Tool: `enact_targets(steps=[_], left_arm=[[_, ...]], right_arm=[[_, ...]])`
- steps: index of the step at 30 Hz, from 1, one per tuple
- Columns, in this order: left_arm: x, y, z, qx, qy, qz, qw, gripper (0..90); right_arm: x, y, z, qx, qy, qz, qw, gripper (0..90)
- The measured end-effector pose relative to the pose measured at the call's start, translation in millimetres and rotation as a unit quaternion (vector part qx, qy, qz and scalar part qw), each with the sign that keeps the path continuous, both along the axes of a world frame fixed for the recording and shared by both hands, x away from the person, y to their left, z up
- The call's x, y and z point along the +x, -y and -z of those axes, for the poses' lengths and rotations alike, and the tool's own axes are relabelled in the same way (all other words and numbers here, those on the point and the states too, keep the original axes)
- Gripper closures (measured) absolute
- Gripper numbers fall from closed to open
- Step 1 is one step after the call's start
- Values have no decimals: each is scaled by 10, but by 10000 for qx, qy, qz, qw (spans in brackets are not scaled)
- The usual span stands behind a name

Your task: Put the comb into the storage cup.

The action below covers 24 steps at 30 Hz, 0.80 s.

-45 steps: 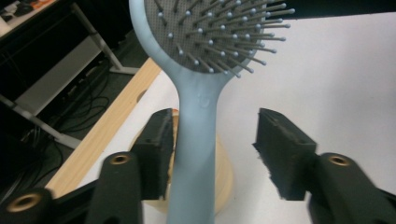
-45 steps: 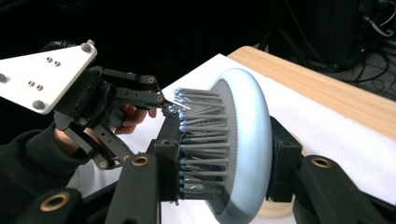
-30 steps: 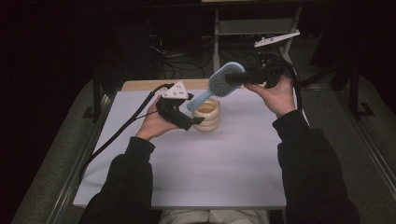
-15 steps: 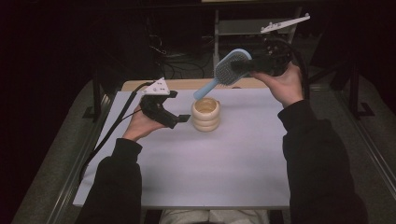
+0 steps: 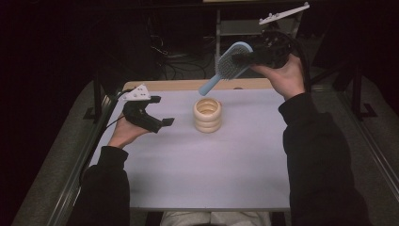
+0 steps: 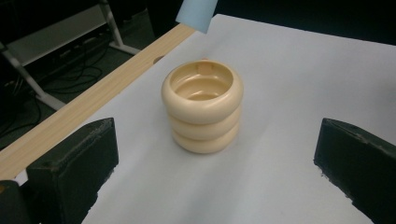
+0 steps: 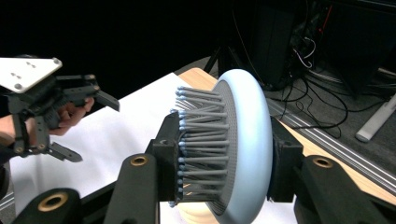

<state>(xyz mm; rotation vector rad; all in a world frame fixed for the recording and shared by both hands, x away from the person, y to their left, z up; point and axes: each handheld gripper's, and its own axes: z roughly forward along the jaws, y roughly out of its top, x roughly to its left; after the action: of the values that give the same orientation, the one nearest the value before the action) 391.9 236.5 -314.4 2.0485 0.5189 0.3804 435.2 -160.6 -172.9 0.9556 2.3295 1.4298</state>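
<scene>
Right gripper [image 5: 240, 59]: raised above the far side of the table, jaws clamped on the head of a light-blue hairbrush [image 5: 230, 65], one pad on the bristle face, one on the smooth back. Handle slopes down away from the gripper toward the holder.

Holder [image 5: 207, 115]: cream, three stacked rings, open top, upright on the white table cover [image 5: 211, 174]; below and in front of the right gripper, brush handle tip above its far rim, apart from it.

Left gripper [image 5: 157, 113]: low over the cover, jaws wide apart, nothing between them, having just opened to full width; holder ahead of it, near, not touching.
</scene>
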Motion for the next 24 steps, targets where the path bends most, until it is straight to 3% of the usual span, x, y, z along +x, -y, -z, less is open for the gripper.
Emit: enact_targets(steps=[6,24], left_arm=[[-74,-208,6,-270,31,-112,9996,0],[-256,-651,200,-436,115,-553,9974,0]], right_arm=[[51,2,5,-89,-19,76,9999,558],[180,-118,143,-428,-191,157,9988,557]])
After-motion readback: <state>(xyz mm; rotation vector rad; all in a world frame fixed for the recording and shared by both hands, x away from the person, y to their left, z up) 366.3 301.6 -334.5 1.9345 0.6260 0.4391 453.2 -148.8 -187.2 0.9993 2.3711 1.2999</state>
